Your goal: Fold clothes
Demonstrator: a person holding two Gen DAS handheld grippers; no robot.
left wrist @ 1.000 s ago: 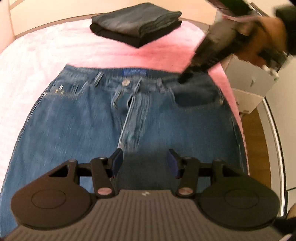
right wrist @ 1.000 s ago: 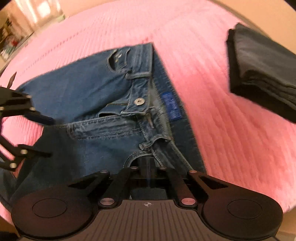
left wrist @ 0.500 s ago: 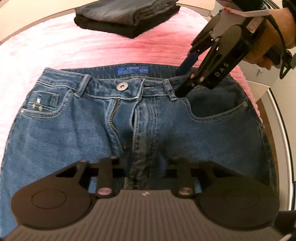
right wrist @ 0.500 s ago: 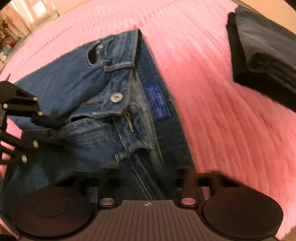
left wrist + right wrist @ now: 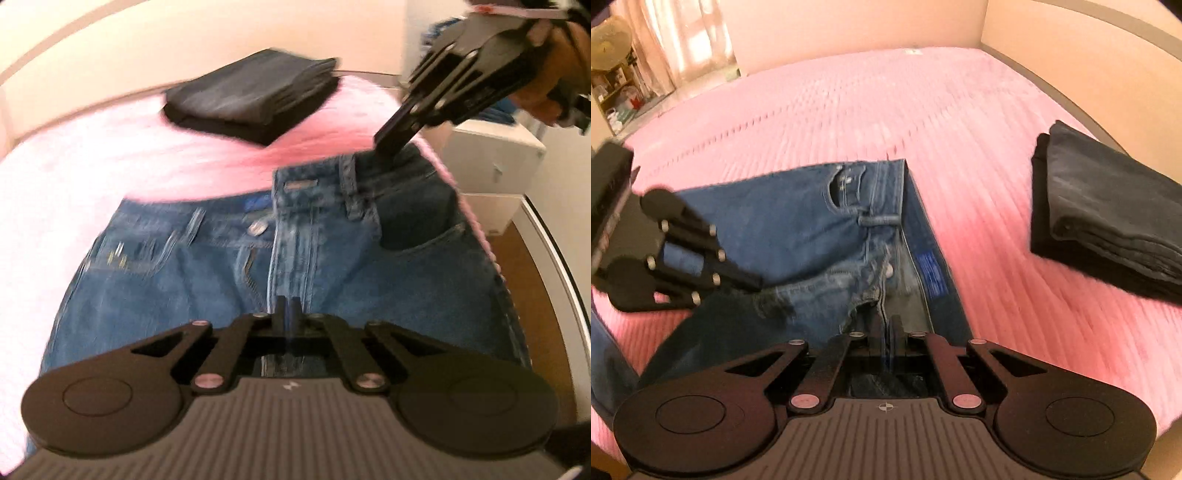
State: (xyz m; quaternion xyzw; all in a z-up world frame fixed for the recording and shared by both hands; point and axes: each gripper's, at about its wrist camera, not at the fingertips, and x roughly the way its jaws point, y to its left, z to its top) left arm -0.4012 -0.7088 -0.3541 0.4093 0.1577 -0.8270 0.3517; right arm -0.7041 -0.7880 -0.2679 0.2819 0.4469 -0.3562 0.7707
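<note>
Both grippers have closed since a moment ago, the left gripper (image 5: 286, 308) pinching the fly of the jeans (image 5: 207, 280) on the pink bed (image 5: 849, 110), the right gripper (image 5: 886, 328) clamping the waistband; lift evenly, keeping the denim taut.

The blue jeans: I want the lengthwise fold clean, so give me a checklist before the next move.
1. Left hand-held gripper shut on the blue jeans at the crotch: ok.
2. Right hand-held gripper shut on the waistband: ok.
3. Pink bedspread beyond the jeans bare for landing: ok.
4. Folded dark garments apart from the jeans: ok.
5. Legs lying straight: cannot tell, out of view.
</note>
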